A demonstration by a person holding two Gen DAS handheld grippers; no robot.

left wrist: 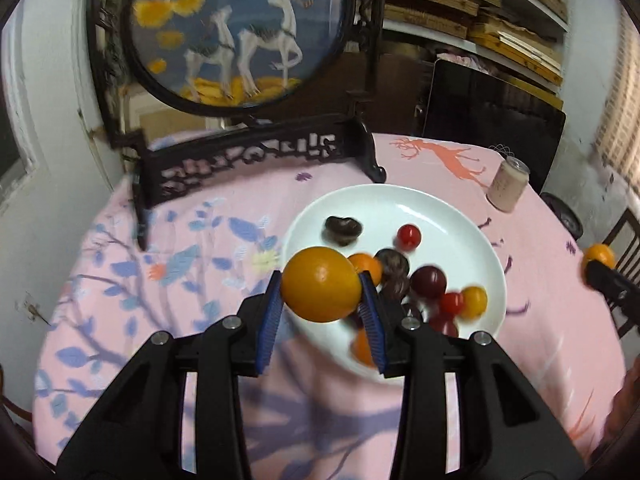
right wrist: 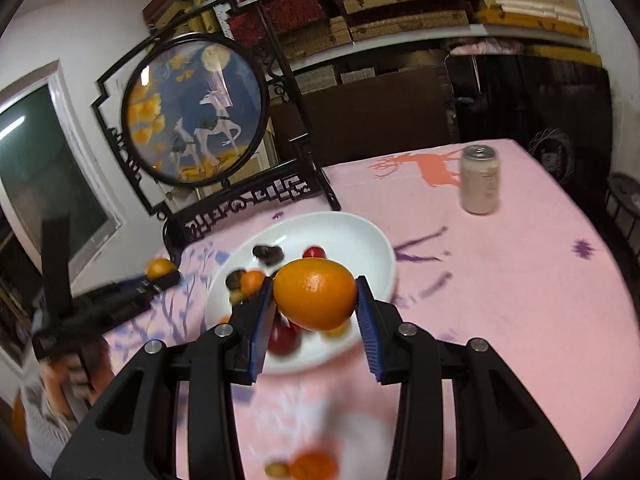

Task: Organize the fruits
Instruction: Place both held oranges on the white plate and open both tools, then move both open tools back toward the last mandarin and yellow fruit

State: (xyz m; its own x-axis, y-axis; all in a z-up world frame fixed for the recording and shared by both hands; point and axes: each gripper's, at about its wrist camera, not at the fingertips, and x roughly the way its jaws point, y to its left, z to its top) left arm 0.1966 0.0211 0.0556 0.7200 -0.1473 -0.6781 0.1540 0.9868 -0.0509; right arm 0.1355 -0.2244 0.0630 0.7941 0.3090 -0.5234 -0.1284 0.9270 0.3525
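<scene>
My left gripper (left wrist: 321,295) is shut on an orange (left wrist: 321,289) and holds it above the near left rim of a white plate (left wrist: 372,204). The plate holds several small fruits: red cherry tomatoes (left wrist: 409,237), dark plums (left wrist: 428,281), small orange fruits (left wrist: 473,301) and dark brown pieces (left wrist: 343,229). My right gripper (right wrist: 316,300) is shut on another orange (right wrist: 315,294) above the near side of the same plate (right wrist: 356,232). The left gripper with its orange (right wrist: 160,269) also shows at the left of the right wrist view.
A carved black stand with a round deer screen (left wrist: 240,28) stands at the table's back left. A drink can (right wrist: 480,180) stands at the back right. A small orange fruit (right wrist: 314,466) lies on the pink cloth (right wrist: 500,300) near the front edge.
</scene>
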